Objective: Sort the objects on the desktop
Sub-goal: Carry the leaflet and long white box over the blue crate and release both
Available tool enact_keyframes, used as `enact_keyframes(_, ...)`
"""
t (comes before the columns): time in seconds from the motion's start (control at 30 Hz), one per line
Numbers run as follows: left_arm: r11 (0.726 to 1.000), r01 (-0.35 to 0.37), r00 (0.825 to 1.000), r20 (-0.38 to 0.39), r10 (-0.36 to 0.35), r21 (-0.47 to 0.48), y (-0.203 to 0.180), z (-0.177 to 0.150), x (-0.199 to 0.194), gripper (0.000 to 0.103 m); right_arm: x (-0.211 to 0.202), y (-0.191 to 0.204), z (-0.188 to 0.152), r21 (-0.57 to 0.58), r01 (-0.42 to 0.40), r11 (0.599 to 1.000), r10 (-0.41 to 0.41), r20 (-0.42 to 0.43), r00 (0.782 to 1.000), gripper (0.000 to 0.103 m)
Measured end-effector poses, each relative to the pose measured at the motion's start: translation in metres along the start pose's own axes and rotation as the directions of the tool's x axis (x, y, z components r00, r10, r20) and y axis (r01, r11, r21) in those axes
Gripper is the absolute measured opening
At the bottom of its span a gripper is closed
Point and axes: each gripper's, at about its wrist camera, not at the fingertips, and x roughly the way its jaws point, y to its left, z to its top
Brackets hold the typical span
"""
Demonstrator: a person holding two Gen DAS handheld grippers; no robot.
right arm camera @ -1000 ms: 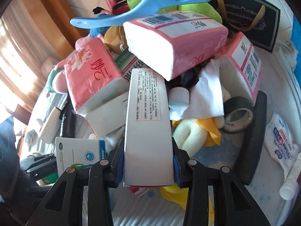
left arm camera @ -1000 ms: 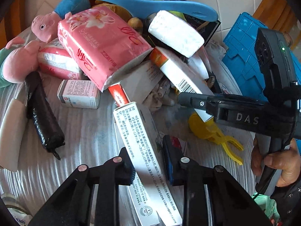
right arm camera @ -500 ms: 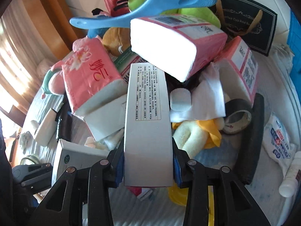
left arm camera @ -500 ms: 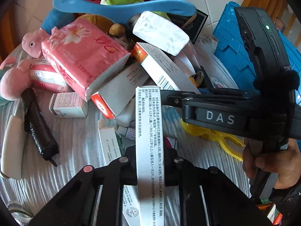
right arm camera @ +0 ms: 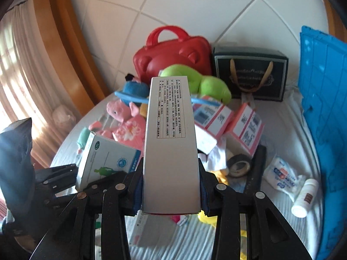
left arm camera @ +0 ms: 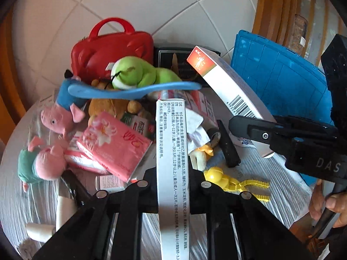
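My left gripper [left arm camera: 173,184] is shut on a long white medicine box [left arm camera: 172,164], seen edge on and lifted above the table. From the right wrist view this box [right arm camera: 106,162] shows its blue-and-white face in the left gripper [right arm camera: 65,173]. My right gripper [right arm camera: 171,188] is shut on a long white box with an orange end [right arm camera: 170,143], also raised; in the left wrist view that box [left arm camera: 229,91] sticks up from the right gripper [left arm camera: 249,127].
A pile lies on the round table [left arm camera: 32,205]: pink tissue packs [left arm camera: 115,145], pig toys [left arm camera: 58,119], a green plush [left arm camera: 138,73], a blue spoon [left arm camera: 134,91], a red case [left arm camera: 112,47], black tape [right arm camera: 239,164], a yellow clip toy [left arm camera: 236,182]. A blue crate [right arm camera: 325,117] stands right.
Both grippers have risen and tilted up, each carrying its box clear of the pile. The left gripper closed on its box within the last second.
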Motion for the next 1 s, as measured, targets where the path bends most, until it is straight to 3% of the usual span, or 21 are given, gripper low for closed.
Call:
enact_keyframes(0.17, 0.992, 0.026, 0.994, 0.098, -0.038, 0.119, -0.038, 0.04, -0.025, 0.015, -0.073, 0.0, 0.019, 0.027, 0.088, 0.996, -0.091, 0.155, 0.984, 0.04)
enact_keyframes(0.3, 0.975, 0.07, 0.979, 0.172, -0.108, 0.212, -0.085, 0.07, -0.041, 0.015, -0.139, -0.01, 0.027, 0.056, 0.173, 0.983, -0.182, 0.281, 0.942, 0.04)
enact_keyframes(0.47, 0.934, 0.121, 0.949, 0.237, -0.208, 0.336, -0.162, 0.103, -0.062, 0.015, -0.224, -0.04, 0.028, 0.116, 0.279, 0.953, -0.302, 0.402, 0.865, 0.04)
enact_keyframes(0.77, 0.858, 0.187, 0.89, 0.288, -0.355, 0.479, -0.314, 0.162, -0.075, 0.015, -0.343, -0.123, 0.02, 0.261, 0.414, 0.872, -0.489, 0.483, 0.727, 0.04)
enact_keyframes(0.87, 0.84, 0.221, 0.878, 0.275, -0.393, 0.495, -0.355, 0.176, -0.069, 0.015, -0.368, -0.155, 0.014, 0.315, 0.414, 0.854, -0.519, 0.473, 0.711, 0.04)
enact_keyframes(1.0, 0.824, 0.255, 0.886, 0.219, -0.409, 0.506, -0.396, 0.193, -0.049, 0.016, -0.379, -0.197, 0.01, 0.367, 0.401, 0.839, -0.536, 0.439, 0.721, 0.04)
